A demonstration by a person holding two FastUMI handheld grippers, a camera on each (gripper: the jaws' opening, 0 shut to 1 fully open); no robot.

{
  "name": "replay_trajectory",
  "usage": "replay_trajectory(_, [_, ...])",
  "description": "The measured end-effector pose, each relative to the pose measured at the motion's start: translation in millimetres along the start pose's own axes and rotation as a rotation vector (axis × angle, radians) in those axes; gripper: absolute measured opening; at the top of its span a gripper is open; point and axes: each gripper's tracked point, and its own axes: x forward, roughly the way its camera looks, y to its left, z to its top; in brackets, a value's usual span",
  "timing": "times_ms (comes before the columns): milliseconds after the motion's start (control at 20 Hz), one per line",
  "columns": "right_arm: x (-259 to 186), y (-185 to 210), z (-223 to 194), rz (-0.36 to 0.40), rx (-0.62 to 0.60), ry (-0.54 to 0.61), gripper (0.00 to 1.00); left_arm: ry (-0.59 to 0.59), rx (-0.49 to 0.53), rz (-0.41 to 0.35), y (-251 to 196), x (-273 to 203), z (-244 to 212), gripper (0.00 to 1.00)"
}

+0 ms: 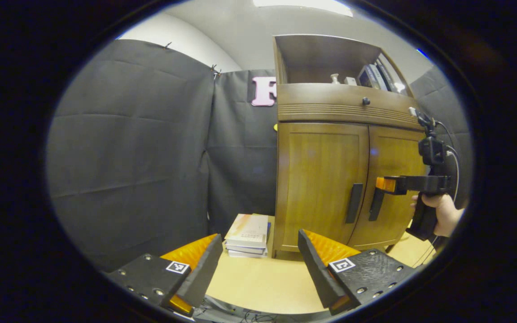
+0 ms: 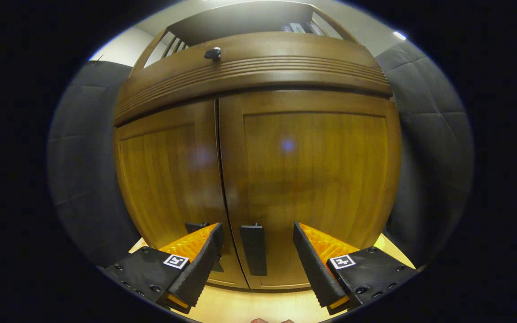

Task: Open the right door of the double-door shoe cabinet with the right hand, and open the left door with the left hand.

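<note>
cabinet (image 1: 330,148): glossy brown wood, upright at bench (image 1: 258,282) far edge, both doors closed | handles: dark flat bars, long axis vertical, flanking centre seam | right gripper (image 2: 256,249): fingers spread, right handle (image 2: 254,255) between them, untouched | left gripper (image 1: 258,255): fingers spread, empty, well back | books (image 1: 247,235) stacked left of cabinet

A ceiling light (image 1: 303,5) is glowing brightly at the top of the left gripper view, and another lit panel (image 2: 398,35) is showing at the upper right of the right gripper view. The booth is looking evenly, moderately lit. The glossy cabinet doors (image 2: 303,179) are catching soft bluish glare spots. Fisheye distortion is bending the straight cabinet (image 1: 330,148) edges, more strongly toward the rims. Near fingers (image 1: 204,264) are appearing slightly soft; shadows are staying faint.
</note>
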Motion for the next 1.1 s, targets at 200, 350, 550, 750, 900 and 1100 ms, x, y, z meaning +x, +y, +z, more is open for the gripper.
replay_trajectory(200, [22,2,-23,-0.029,0.004,0.055,0.97,0.022,-0.011,0.02,-3,7,-5,0.98])
replay_trajectory(350, [31,-1,-38,-0.029,0.003,0.097,0.97,0.036,0.005,0.045,4,5,-11,0.98])
replay_trajectory(550, [40,2,-44,-0.035,-0.013,0.104,0.97,0.048,0.007,0.075,12,5,-13,0.99])
replay_trajectory(750, [44,7,-46,-0.022,0.01,0.115,0.64,0.055,0.004,0.083,14,5,-14,0.98])
replay_trajectory(900, [48,9,-49,-0.029,0.004,0.133,0.37,0.059,0.011,0.074,11,8,-17,0.98])
replay_trajectory(1100, [46,9,-50,-0.018,0.01,0.14,0.31,0.073,0.013,0.054,1,12,-26,0.99])
